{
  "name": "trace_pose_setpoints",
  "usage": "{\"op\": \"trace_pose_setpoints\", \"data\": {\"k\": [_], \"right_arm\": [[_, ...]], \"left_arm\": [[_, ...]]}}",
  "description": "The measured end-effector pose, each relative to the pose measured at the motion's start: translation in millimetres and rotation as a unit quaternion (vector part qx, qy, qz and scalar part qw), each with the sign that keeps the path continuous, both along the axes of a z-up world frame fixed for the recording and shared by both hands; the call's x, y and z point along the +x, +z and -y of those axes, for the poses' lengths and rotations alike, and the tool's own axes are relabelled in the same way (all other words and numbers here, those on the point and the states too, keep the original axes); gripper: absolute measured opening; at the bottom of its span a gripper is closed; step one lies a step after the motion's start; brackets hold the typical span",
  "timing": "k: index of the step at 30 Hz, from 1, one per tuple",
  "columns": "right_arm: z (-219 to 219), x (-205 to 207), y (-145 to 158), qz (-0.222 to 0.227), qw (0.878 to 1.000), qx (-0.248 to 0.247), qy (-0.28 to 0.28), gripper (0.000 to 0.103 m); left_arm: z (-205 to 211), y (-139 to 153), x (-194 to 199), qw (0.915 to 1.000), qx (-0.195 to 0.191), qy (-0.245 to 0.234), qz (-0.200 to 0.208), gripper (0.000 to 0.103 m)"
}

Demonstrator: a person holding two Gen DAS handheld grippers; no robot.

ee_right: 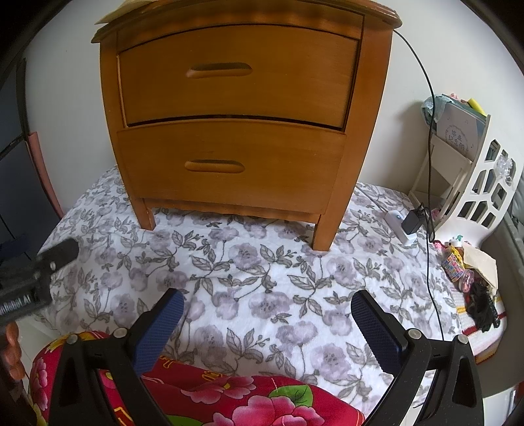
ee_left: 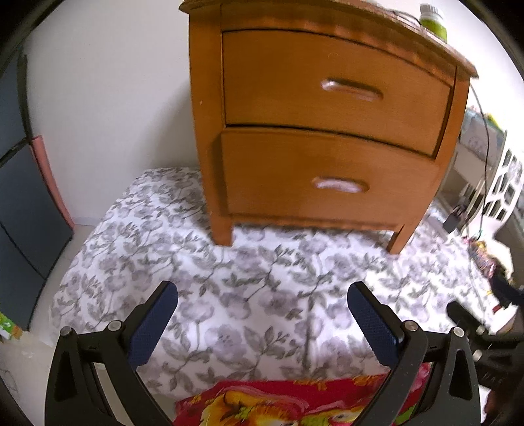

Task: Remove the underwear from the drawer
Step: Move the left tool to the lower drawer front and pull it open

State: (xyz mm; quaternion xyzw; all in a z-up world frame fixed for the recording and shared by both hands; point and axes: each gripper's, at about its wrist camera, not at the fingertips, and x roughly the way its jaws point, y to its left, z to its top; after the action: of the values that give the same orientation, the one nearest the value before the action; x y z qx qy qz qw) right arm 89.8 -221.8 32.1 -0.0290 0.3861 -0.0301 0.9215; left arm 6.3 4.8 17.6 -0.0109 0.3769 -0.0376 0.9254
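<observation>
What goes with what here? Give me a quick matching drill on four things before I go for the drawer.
Things:
1. Top drawer
2. Bottle
3. Charger
4. Left gripper

States or places:
A. On the nightstand top
B. Open, empty
C. Shut
D. On the floral cover, right of the nightstand

Pairs: 1-C, 2-A, 3-D, 4-B

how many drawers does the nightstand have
2. The top drawer sits right under the nightstand's top; the bottom drawer is directly below it. Both look shut, so nothing inside shows.
</observation>
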Motion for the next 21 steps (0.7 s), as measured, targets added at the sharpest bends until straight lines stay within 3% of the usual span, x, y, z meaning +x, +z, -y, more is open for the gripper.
{"op": "trace_pose_setpoints", "data": {"k": [11,15,21], "right_arm": [[12.5,14.3,-2.9,-0.008,1.000,0.011,-0.006,0.103],[17.4,19.8,-9.8,-0.016,1.000,0.014,-0.011,0.103],[19.4,28.2,-21.4,-0.031,0.999,0.016,-0.009,0.103]], "left_arm": [[22.5,41.2,71.5,0.9954,-0.013,-0.077,0.055,0.103],[43.9,49.6,107.3,0.9912,0.015,-0.128,0.028,0.103],[77.1,59.3,139.5,0.9819,0.073,-0.174,0.020,0.103]]}}
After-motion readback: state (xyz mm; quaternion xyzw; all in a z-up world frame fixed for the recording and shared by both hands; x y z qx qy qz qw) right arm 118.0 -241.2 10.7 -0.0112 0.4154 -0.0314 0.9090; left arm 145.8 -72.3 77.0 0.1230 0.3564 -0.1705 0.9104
